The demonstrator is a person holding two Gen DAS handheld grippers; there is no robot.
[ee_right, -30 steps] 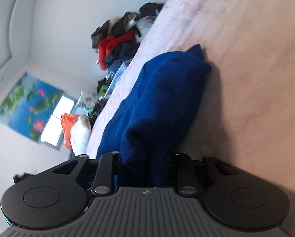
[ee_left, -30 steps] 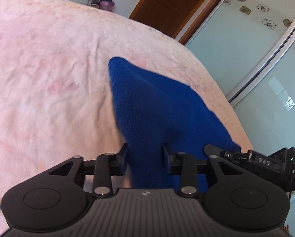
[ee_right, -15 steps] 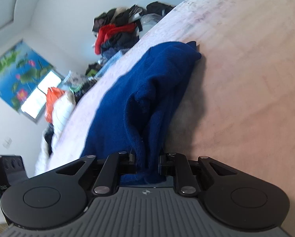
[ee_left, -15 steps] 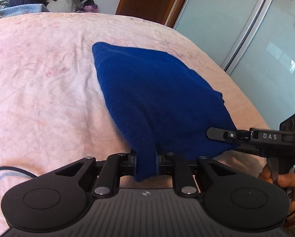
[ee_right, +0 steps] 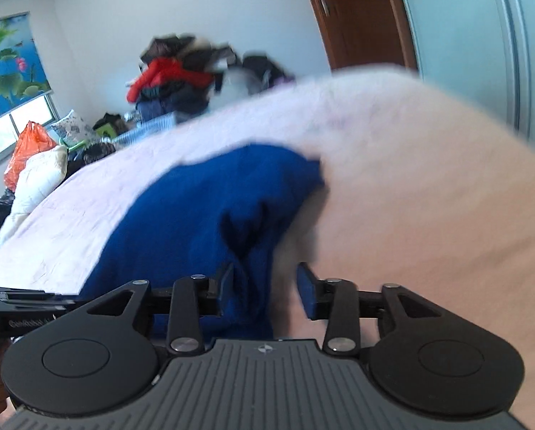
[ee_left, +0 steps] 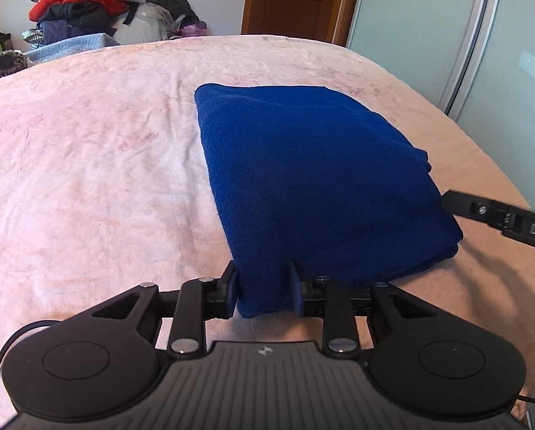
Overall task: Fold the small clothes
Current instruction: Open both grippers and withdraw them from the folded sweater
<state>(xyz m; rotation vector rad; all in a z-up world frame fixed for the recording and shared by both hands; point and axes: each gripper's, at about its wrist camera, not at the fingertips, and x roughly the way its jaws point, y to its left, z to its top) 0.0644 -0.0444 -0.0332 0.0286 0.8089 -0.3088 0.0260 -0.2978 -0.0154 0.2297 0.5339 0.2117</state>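
A dark blue knit garment (ee_left: 310, 179) lies folded on the pink bedspread (ee_left: 88, 165). My left gripper (ee_left: 264, 290) is at its near left corner, jaws parted, with the corner of the cloth loose between them. My right gripper (ee_right: 267, 286) is open at the near right corner; the blue garment (ee_right: 210, 215) touches its left finger and the right finger stands clear. The right gripper's finger also shows in the left wrist view (ee_left: 482, 211) at the garment's right edge. The right wrist view is blurred.
A heap of clothes (ee_left: 88, 10) is piled beyond the far edge of the bed. A wooden door (ee_left: 292, 0) and glass sliding wardrobe doors (ee_left: 464, 36) stand at the right. The bed's edge runs close on the right. A cable (ee_left: 2, 358) trails left of my left gripper.
Both grippers have laid the garment flat on the bed and their jaws have opened. Half a second ago each was shut on a corner of the cloth.
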